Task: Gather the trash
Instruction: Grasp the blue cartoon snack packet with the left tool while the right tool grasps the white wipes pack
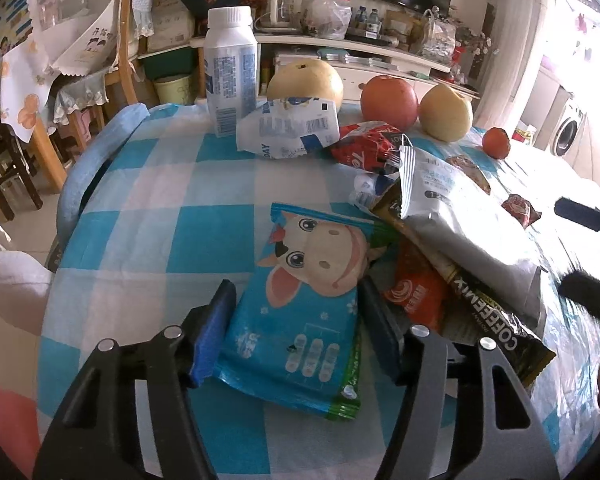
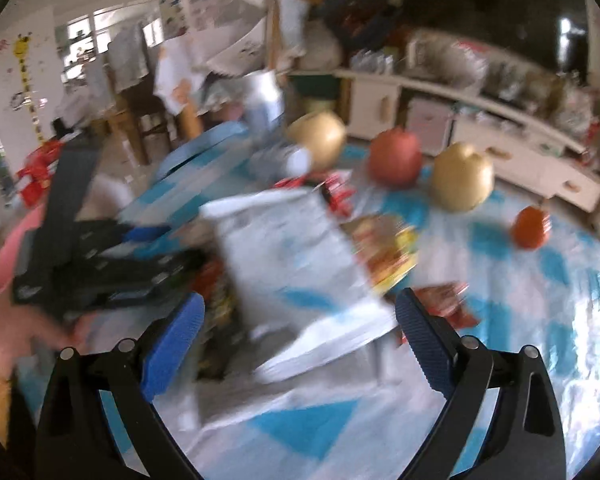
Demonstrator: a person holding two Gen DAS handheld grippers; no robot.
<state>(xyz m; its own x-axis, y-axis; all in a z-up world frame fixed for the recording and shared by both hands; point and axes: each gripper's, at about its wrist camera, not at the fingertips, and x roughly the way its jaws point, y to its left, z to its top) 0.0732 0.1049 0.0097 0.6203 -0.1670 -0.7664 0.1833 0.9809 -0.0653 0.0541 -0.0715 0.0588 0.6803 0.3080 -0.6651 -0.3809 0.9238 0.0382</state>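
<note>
A blue cow-print snack wrapper lies flat on the checked tablecloth. My left gripper is open with its blue pads on either side of the wrapper's lower half. To its right lies a heap of trash: a silver-white bag, a Coffeemix sachet, an orange packet and a red wrapper. A crushed white pouch lies behind. My right gripper is open above the silver-white bag; that view is blurred. The right gripper's dark fingers show at the left wrist view's right edge.
A white bottle stands at the table's back. Two yellow pears, a red apple and a small orange fruit sit along the far edge. Chairs and a cluttered shelf stand beyond. The left gripper shows at the left of the right wrist view.
</note>
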